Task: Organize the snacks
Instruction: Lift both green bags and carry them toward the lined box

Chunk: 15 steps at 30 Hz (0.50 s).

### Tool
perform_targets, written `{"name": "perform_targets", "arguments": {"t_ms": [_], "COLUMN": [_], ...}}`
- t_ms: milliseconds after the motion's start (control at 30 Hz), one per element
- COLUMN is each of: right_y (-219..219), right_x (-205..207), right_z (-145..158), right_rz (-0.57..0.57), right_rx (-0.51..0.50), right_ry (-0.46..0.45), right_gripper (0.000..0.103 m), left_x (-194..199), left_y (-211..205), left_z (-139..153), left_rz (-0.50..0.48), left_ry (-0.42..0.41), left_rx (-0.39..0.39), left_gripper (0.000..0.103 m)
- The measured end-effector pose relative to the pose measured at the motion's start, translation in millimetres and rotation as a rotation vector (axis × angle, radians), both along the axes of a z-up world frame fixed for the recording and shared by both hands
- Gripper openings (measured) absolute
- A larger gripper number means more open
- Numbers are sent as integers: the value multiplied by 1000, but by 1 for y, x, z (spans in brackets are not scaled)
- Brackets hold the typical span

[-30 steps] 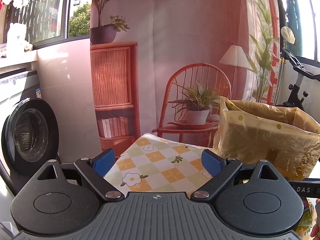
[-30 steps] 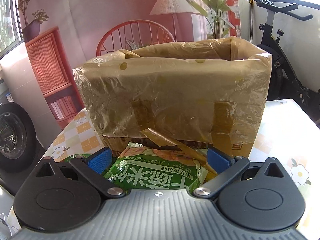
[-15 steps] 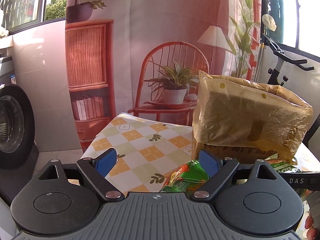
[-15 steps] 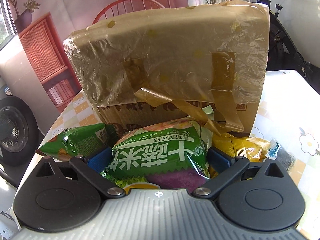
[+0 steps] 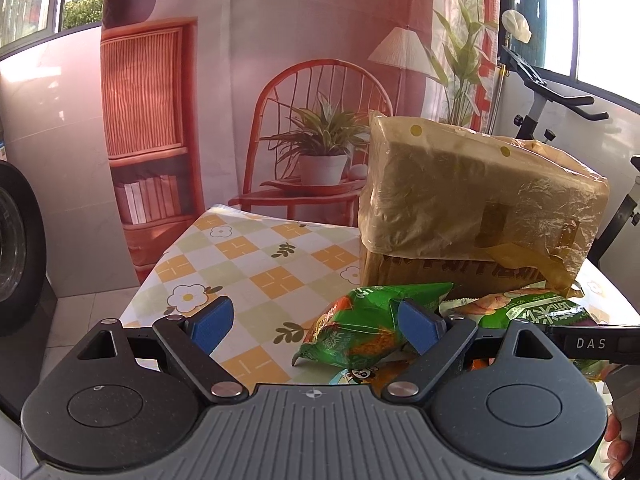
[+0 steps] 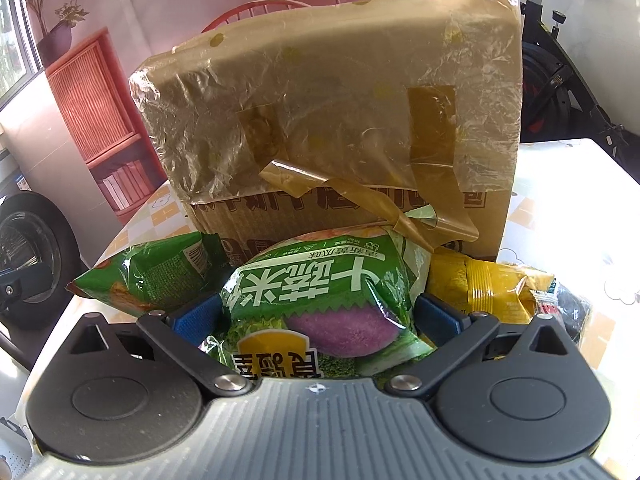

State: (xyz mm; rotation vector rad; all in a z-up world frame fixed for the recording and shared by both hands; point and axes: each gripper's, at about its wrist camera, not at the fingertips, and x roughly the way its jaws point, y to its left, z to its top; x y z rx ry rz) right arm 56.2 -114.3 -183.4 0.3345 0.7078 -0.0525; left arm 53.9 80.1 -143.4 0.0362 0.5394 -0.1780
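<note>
I count four snack packets I can tell apart, heaped on the checked tablecloth [image 5: 240, 256] just in front of one cardboard box [image 6: 348, 216], whose top is draped in a crinkled golden plastic bag [image 6: 320, 92] with one handle strap hanging loose. The packets are glossy, puffy foil: a big green packet [image 6: 320, 288] with white lettering and a purple oval, a smaller green packet [image 5: 360, 324] with orange printing, a yellow packet [image 6: 484, 292], and a dark packet [image 6: 568, 308] that the frame edge and the claw body cut off.

My left gripper [image 5: 316, 322] stands wide apart over the cloth; its right blue pad overlaps the smaller green packet, but I cannot tell whether it touches. My right gripper [image 6: 316, 314] is also spread, the big green packet lying between its pads; whether they press on it, I cannot tell. More wrappers show under the pile, too hidden to count. Fingertips [image 5: 618, 444] peek in at the left view's lower right.
</note>
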Motion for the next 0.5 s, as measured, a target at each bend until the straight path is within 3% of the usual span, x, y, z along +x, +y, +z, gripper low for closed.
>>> {"name": "perform_targets", "arguments": {"t_ms": [167, 300, 400, 500], "right_y": [-7, -17, -18, -20], "right_x": [1, -5, -11, -15], "right_z": [-9, -15, -14, -13], "right_rz": [-23, -20, -8, -6], "right_rx": [36, 90, 93, 98], "right_ry": [13, -2, -28, -45], "right_gripper": [103, 102, 92, 86], "left_x": [5, 14, 26, 40], "left_y": [-5, -15, -23, -24], "left_z": [-5, -12, -18, -25], "left_rz": [-23, -85, -157, -258], "left_ry": [-14, -54, -65, -29], "left_rx": [-4, 55, 98, 59], "left_gripper": [91, 91, 91, 92]}}
